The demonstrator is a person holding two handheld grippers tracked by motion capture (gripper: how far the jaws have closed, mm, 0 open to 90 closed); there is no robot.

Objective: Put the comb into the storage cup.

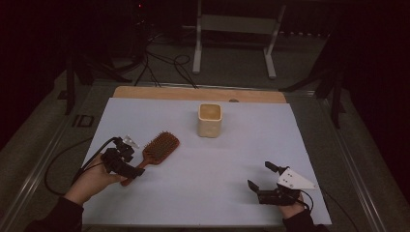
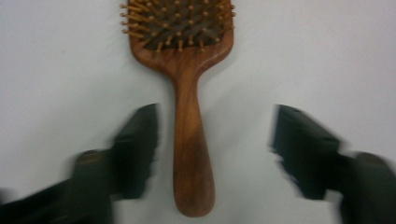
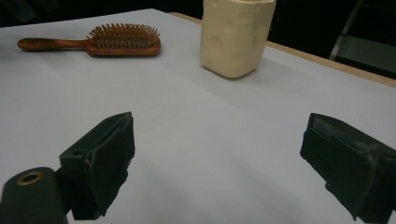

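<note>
Hairbrush (image 2: 191, 116) between left gripper (image 2: 215, 149) jaws.

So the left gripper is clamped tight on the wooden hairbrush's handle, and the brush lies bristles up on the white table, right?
Not clamped. In the left gripper view the left gripper stands open, its jaws apart on either side of the wooden hairbrush handle without touching it. The brush does lie bristles up on the white table.

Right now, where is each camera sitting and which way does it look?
High view: above the table, looking down; forearms and both hand-held grippers show.
Left gripper view: rides the left hand-held gripper, facing the wooden hairbrush.
Right gripper view: low, between open jaws, facing the cream cup.
All share the hairbrush.
</note>
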